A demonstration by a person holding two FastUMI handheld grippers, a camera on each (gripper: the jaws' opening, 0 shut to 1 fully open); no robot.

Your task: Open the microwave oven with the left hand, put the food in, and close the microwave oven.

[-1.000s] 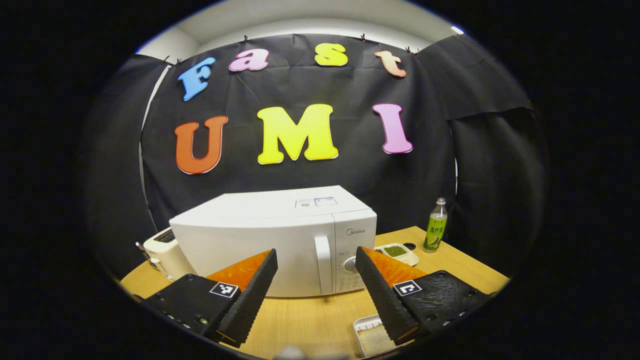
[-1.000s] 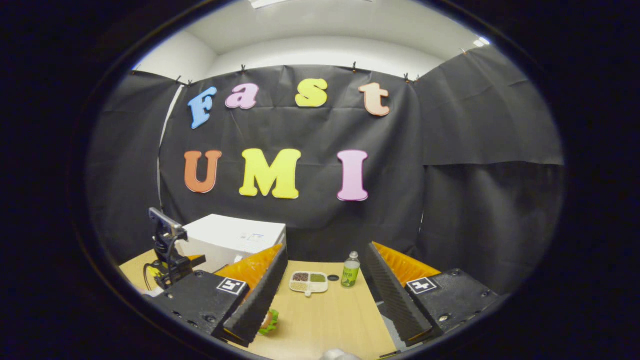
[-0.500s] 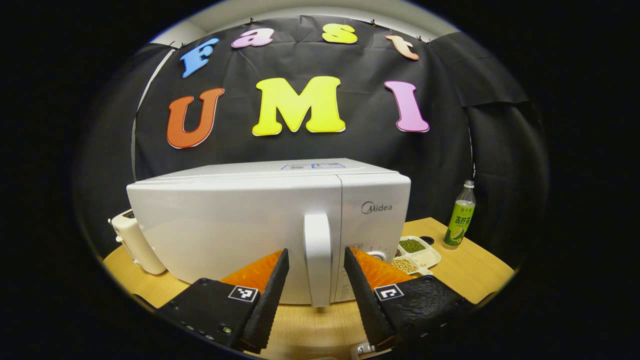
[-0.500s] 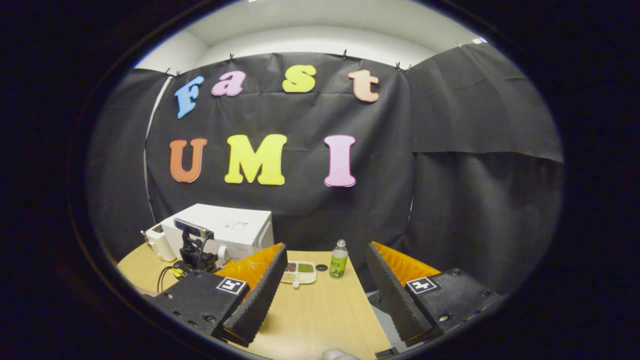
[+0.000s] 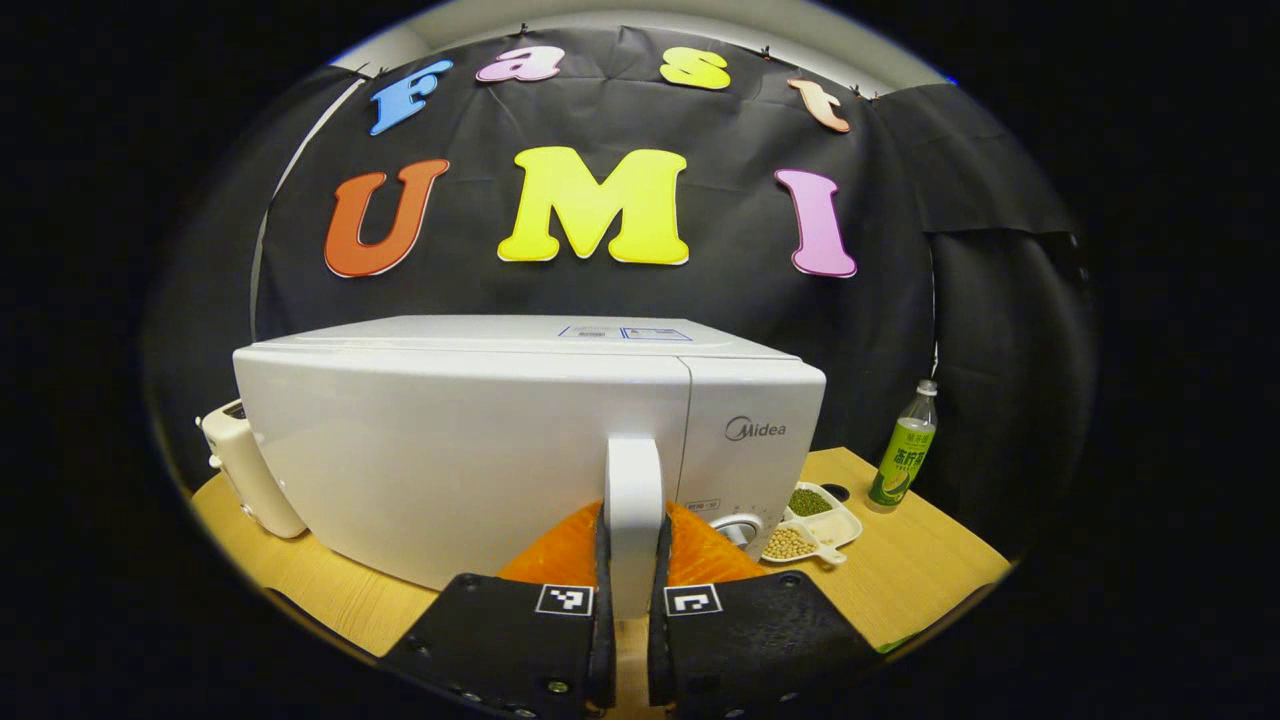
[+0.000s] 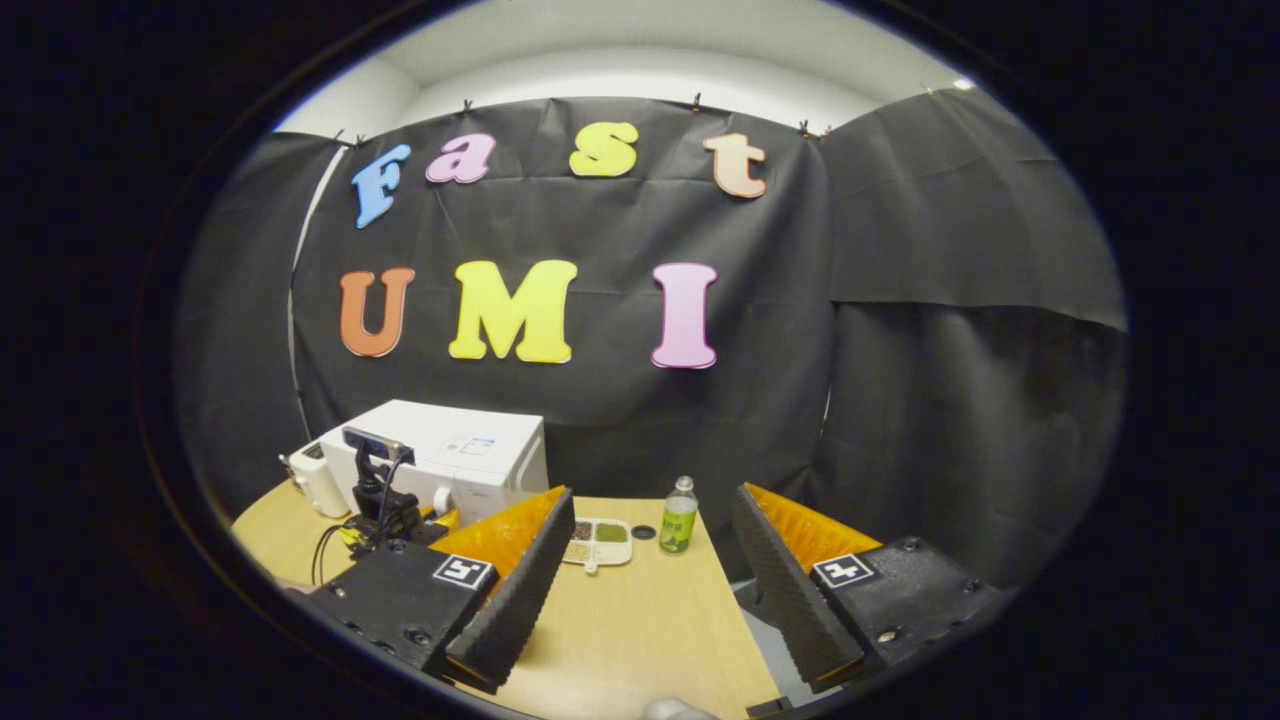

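Clamping left gripper (image 5: 632,590) on handle (image 5: 634,500) of shut microwave (image 5: 480,440); right gripper (image 6: 650,580) spread, empty; everything else pending.

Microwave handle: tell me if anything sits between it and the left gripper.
Nothing does. The left gripper is shut on the microwave handle, one finger on each side. The microwave door is not yet open.

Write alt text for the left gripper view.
The left claw is shut on the upright handle of a closed white microwave on a wooden table. A divided dish of beans and a green-labelled bottle stand to its right, a white toaster to its left.
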